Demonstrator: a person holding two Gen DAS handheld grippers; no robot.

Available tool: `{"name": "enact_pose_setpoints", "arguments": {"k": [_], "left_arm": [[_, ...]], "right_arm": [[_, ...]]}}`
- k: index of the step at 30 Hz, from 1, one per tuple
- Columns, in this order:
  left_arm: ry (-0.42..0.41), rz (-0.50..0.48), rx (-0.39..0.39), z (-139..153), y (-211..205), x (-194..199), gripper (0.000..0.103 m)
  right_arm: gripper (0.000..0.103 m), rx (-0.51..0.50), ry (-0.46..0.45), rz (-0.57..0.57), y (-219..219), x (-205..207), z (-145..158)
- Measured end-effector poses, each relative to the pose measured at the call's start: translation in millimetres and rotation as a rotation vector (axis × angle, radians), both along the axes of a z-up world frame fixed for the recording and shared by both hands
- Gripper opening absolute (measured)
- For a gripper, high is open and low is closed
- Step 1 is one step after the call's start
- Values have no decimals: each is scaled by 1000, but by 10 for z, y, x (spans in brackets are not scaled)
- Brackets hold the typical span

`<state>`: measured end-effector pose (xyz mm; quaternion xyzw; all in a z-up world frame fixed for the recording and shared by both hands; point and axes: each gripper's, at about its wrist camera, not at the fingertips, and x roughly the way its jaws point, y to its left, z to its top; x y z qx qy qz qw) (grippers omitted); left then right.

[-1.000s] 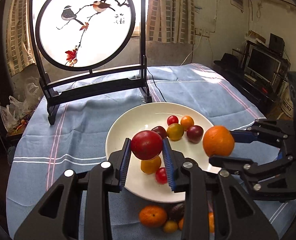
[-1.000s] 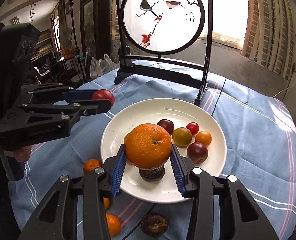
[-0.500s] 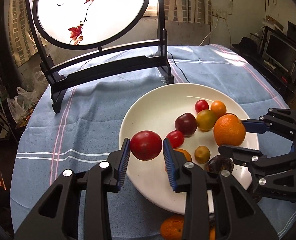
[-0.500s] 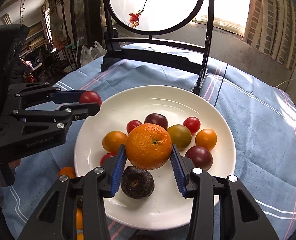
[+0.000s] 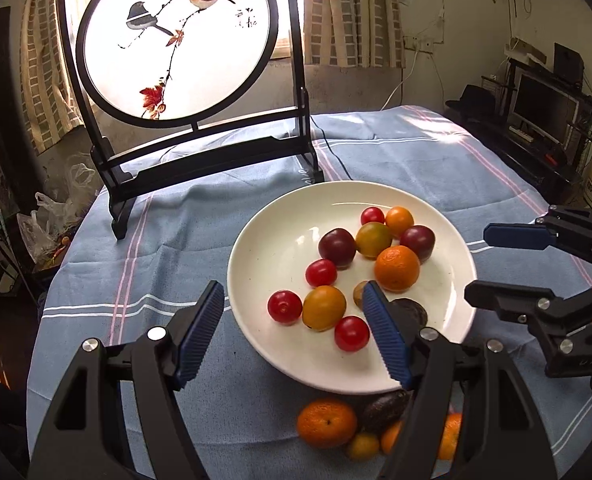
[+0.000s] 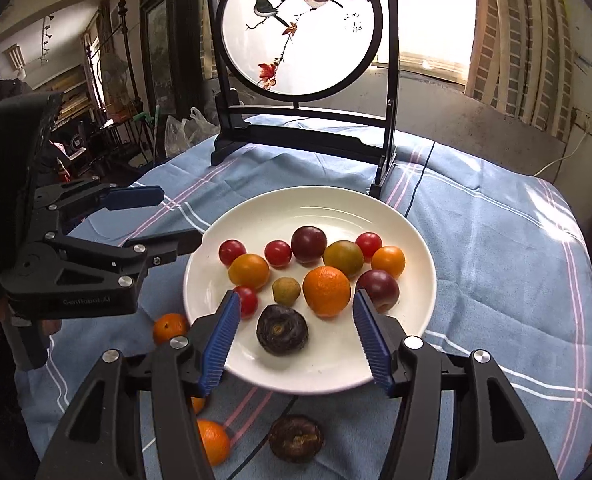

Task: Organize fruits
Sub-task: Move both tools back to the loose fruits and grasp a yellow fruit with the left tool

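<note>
A white plate (image 5: 452, 256) (image 6: 412, 240) on the blue cloth holds several small fruits: red, orange, purple and green tomatoes, an orange (image 5: 397, 268) (image 6: 326, 290) and a dark fruit (image 6: 282, 330). My left gripper (image 5: 294, 334) (image 6: 168, 218) is open and empty over the plate's near-left rim, above a red tomato (image 5: 284, 307). My right gripper (image 6: 296, 338) (image 5: 496, 268) is open and empty over the plate's near-right side, with the orange just beyond it. More fruit lies on the cloth in front of the plate: an orange (image 5: 326, 423) (image 6: 170, 327) and a dark fruit (image 6: 295, 438).
A black-framed round bird screen (image 5: 176, 40) (image 6: 300, 36) stands on the table behind the plate. A TV and shelves (image 5: 544, 104) are off the table to the right. Plastic bags (image 5: 40, 224) lie on the left beyond the table edge.
Both grippers have opened and pulled back. The left let go of the red tomato and the right let go of the orange; both fruits now lie on the plate.
</note>
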<state>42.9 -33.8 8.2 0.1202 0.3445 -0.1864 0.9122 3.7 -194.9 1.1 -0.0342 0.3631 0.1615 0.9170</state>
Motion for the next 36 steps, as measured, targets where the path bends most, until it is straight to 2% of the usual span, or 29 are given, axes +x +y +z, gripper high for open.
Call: {"name": "enact_pose_setpoints", "arguments": {"k": [7,9,14,19,24,25,26,28,32,34,36], "left_arm": [[-84,-35,-41,236,258,-600,71],[-92,-31,-40,236,363,-733,71],[-60,-96,16,25,450,-1067,71],[-15,-184,98,-346,419,-1334,71],[75,-178,83,-602,421,-1268,71],[87,-174,80,-643,406,-1241,71],[99,-172,76,-675,390,-1209,71],[113,-173,71,-734,341,-1143,70],[143,-187,81,-858,236,-997,49],[168,-183,84,-927,197,-906,42],[197,-181,71,-977,170,-832,41]], "right_arm": [[63,-14,-53,4,-87,-645,90],[63,-13,-41,1,-144,-797,43],[63,-63,31,34,-132,-1031,-295],[63,-60,102,131,150,-1072,-606],[62,-102,133,183,499,-906,-786],[58,-119,142,184,546,-868,-815],[43,-136,150,178,575,-834,-837],[42,-118,155,177,549,-817,-819],[42,-88,144,147,398,-872,-740],[42,-75,143,127,296,-881,-733],[42,-70,147,115,233,-887,-746]]}}
